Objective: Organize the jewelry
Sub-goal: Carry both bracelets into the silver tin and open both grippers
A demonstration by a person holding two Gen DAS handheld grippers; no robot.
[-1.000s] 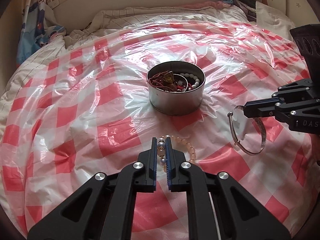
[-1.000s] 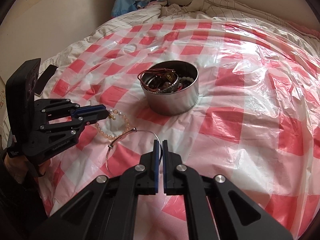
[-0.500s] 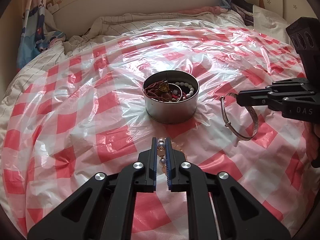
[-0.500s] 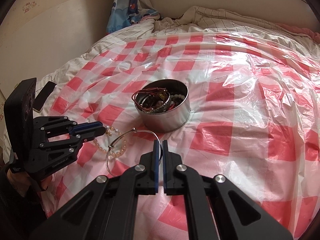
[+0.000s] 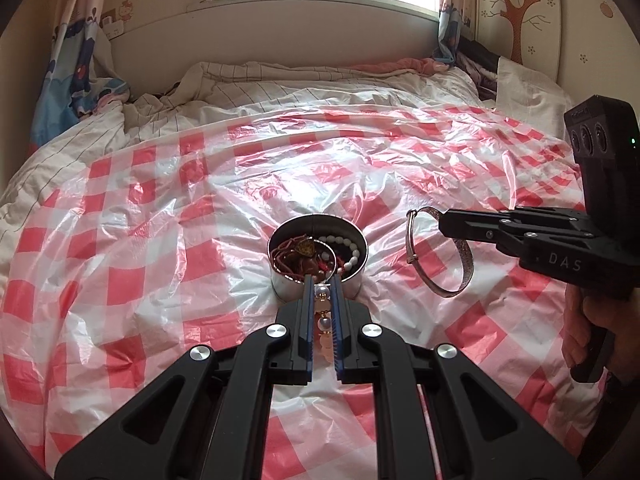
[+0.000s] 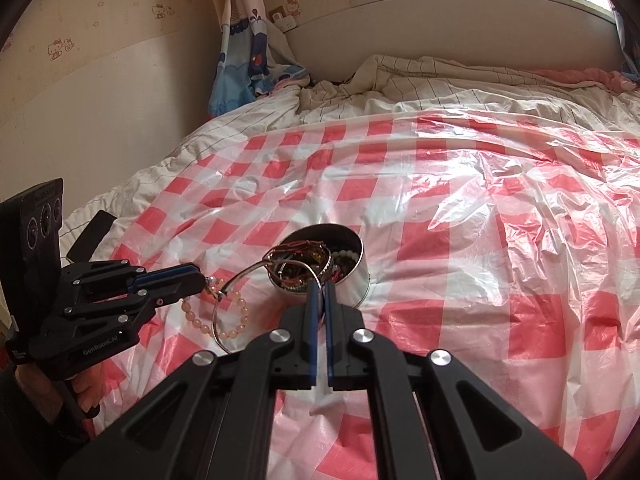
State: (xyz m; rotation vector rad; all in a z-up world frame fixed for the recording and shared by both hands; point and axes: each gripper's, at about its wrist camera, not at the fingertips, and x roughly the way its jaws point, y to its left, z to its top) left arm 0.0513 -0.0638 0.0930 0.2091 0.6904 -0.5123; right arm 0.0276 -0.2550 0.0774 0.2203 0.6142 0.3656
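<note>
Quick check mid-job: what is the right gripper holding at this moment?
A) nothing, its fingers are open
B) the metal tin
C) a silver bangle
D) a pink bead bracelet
C: the right gripper is shut on the silver bangle, which hangs beside the tin; the bead bracelet is in the left gripper.

A round silver metal tin [image 5: 318, 280] stands upright near the middle of the red-and-white checked plastic sheet [image 5: 160, 248], holding a tangle of red cords, a white bead bracelet and dark beads. A peach-and-pearl bead bracelet [image 6: 230, 312] hangs off the sheet left of the tin; a thin silver bangle [image 5: 438, 256] is lifted, tilted, to its right.
</note>
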